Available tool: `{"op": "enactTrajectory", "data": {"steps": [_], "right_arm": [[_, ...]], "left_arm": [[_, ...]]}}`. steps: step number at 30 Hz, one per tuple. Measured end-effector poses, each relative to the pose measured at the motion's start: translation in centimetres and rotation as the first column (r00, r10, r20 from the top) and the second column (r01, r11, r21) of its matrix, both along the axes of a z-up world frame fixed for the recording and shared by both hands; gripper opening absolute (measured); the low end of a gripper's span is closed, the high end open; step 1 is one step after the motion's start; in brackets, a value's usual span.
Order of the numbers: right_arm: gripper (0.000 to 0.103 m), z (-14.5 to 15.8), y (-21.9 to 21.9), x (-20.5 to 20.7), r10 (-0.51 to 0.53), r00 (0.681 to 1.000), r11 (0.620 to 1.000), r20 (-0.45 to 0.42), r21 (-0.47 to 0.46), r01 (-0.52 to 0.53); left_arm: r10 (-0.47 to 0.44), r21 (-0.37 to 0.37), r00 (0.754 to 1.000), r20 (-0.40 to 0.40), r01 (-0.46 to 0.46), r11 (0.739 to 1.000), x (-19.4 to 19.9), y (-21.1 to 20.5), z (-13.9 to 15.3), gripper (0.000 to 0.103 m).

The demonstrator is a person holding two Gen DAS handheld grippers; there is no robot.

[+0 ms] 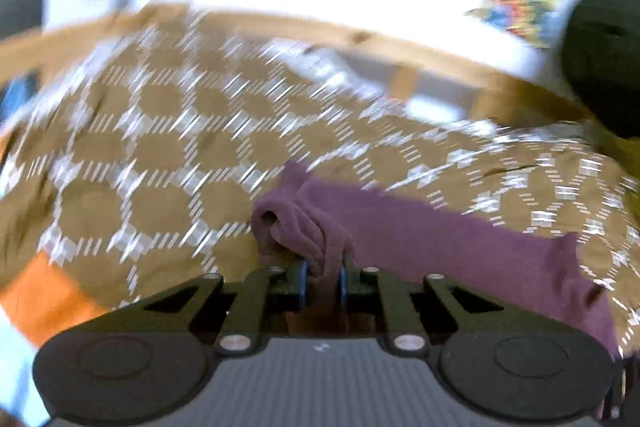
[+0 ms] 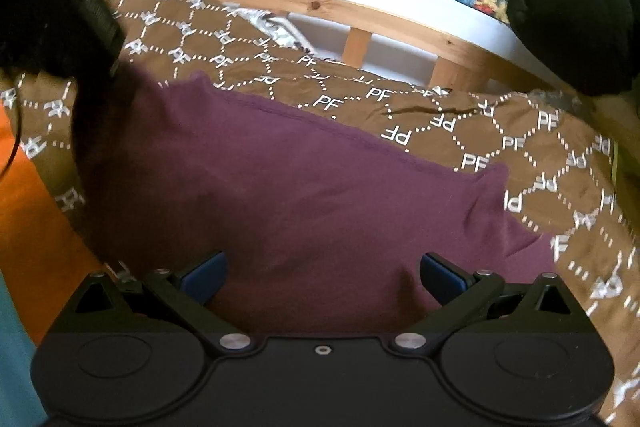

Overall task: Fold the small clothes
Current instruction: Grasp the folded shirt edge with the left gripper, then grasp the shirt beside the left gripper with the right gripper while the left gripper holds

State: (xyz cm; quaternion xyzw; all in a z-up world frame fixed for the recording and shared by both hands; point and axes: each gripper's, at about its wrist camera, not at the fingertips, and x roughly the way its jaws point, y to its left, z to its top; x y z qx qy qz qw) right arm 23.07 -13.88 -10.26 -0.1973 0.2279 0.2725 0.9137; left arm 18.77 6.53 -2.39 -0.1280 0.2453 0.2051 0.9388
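Plainly, the left tongs [image 1: 323,277] are pinched nearly together on a bunched fold of the purple garment [image 1: 420,227], with cloth gathered in a rolled lump just ahead of the blue pads [image 1: 303,279]. No earlier picture is on hand to compare with. From that grip the cloth trails off to the right across the brown bedspread [image 1: 160,147], which carries a white honeycomb pattern. The left wrist view is smeared with blur, so finer detail on the bedspread is lost there.

The right tongs [image 2: 322,277] stand wide apart with nothing pressed between them; their blue pads [image 2: 206,277] hover over the near edge of the purple garment [image 2: 280,187], which lies spread across the brown bedspread [image 2: 500,139]; here the pattern reads as dotted hexagons with "PF" lettering. A wooden bed frame [image 2: 360,11] runs along the far side of the bedspread. At the upper left of the right wrist view a dark blurred shape, the left tongs' body [image 2: 52,11], sits above the garment's left corner. An orange surface [image 2: 28,207] shows beyond the bedspread's left edge.
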Motion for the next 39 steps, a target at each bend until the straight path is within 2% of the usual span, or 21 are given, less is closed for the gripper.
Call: {"op": "enactTrajectory", "data": {"steps": [3,5,7,10,13,15,19,22,24,26,28,31,34,36,39], "right_arm": [[0.102,1.2,-1.4,0.9,0.041,0.999,0.997,0.0,-0.068,-0.041],[0.102,2.0,-3.0,1.5,0.011,1.0,0.995,0.02,-0.096,-0.009],[0.102,2.9,-4.9,2.1,-0.039,0.999,0.994,0.022,-0.101,0.041],[0.102,4.2,-8.2,3.3,-0.103,0.995,0.989,-0.008,-0.11,0.101],[0.102,4.8,-10.8,4.5,-0.168,0.986,0.969,-0.008,-0.183,0.163],[0.102,4.9,-12.3,5.0,-0.204,0.979,0.956,0.008,-0.215,0.201],[0.102,4.8,-15.1,6.1,-0.274,0.962,0.947,-0.02,-0.178,0.266],[0.102,5.1,-16.2,6.6,-0.293,0.955,0.95,-0.042,-0.122,0.286],[0.102,5.3,-16.2,6.8,-0.29,0.956,0.952,-0.047,-0.111,0.284],[0.102,5.3,-15.8,6.9,-0.272,0.961,0.958,-0.047,-0.11,0.265],[0.102,5.4,-15.2,6.7,-0.254,0.966,0.963,-0.048,-0.1,0.248],[0.102,5.8,-14.7,6.7,-0.244,0.969,0.969,-0.05,-0.044,0.242],[0.102,6.6,-15.1,6.6,-0.249,0.967,0.965,-0.05,0.074,0.253],[0.102,7.1,-15.7,6.7,-0.234,0.969,0.952,-0.076,0.185,0.244],[0.102,7.1,-16.5,7.3,-0.151,0.969,0.919,-0.195,0.334,0.21]], "left_arm": [[-0.134,0.084,0.989,0.055,0.129,0.988,0.7,-2.7,1.8,0.015],[-0.229,0.112,0.971,0.073,0.221,0.969,1.4,-4.7,3.0,0.015],[-0.326,0.121,0.943,0.067,0.316,0.941,2.3,-6.7,3.7,0.015],[-0.471,0.109,0.882,0.008,0.468,0.877,3.8,-9.7,3.6,0.015],[-0.548,0.12,0.835,-0.053,0.55,0.827,4.3,-11.7,2.3,0.015],[-0.578,0.11,0.812,-0.087,0.584,0.804,4.4,-12.7,1.2,0.015],[-0.608,0.075,0.777,-0.163,0.624,0.777,4.0,-13.7,-0.8,0.017],[-0.605,0.111,0.765,-0.222,0.636,0.763,3.4,-14.4,-1.9,0.018],[-0.607,0.144,0.759,-0.236,0.645,0.75,3.0,-14.8,-2.1,0.024],[-0.624,0.141,0.749,-0.224,0.658,0.739,2.6,-14.9,-1.9,0.04],[-0.646,0.121,0.733,-0.215,0.676,0.727,2.3,-15.2,-1.7,0.049],[-0.65,0.141,0.727,-0.221,0.683,0.717,1.4,-15.8,-1.5,0.064],[-0.646,0.182,0.734,-0.212,0.679,0.712,0.1,-16.2,-1.2,0.076],[-0.644,0.202,0.737,-0.204,0.676,0.709,-0.5,-16.4,-1.0,0.086],[-0.64,0.223,0.739,-0.209,0.674,0.705,-0.8,-16.3,-0.6,0.09]]}}
